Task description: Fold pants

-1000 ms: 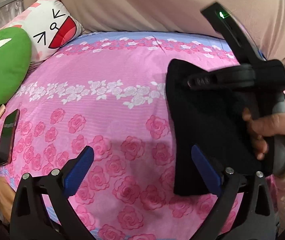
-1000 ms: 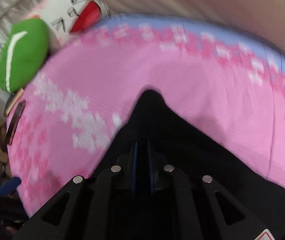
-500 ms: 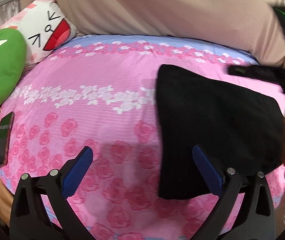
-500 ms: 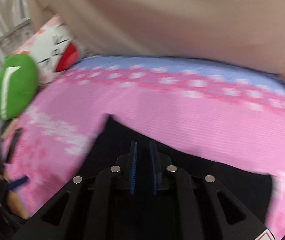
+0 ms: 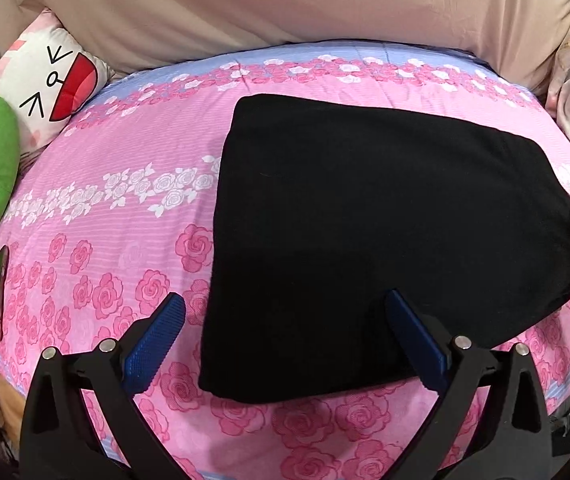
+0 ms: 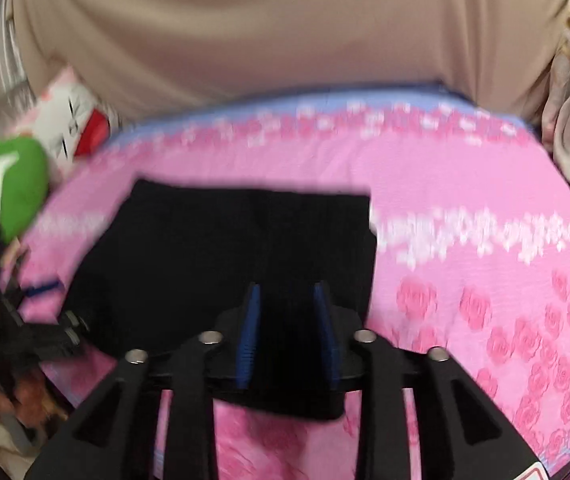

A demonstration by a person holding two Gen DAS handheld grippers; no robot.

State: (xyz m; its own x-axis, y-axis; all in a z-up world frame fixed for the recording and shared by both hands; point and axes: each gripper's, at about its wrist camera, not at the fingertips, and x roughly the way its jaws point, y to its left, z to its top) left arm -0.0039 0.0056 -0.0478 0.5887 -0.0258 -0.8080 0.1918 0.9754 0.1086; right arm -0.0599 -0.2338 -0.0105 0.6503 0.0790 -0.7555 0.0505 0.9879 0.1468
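Black pants lie folded into a compact slab on the pink rose-print bedspread, toward its right half; left gripper hangs over the near edge, jaws spread wide, nothing between them. Right gripper sits low over the pants' near edge, jaws narrow but opening, dark cloth showing in the gap, no grip apparent. Risk as judged: a blue pad could drag the top layer as it pulls away, since the fabric looks soft and loose; the fold would slide open or skew.
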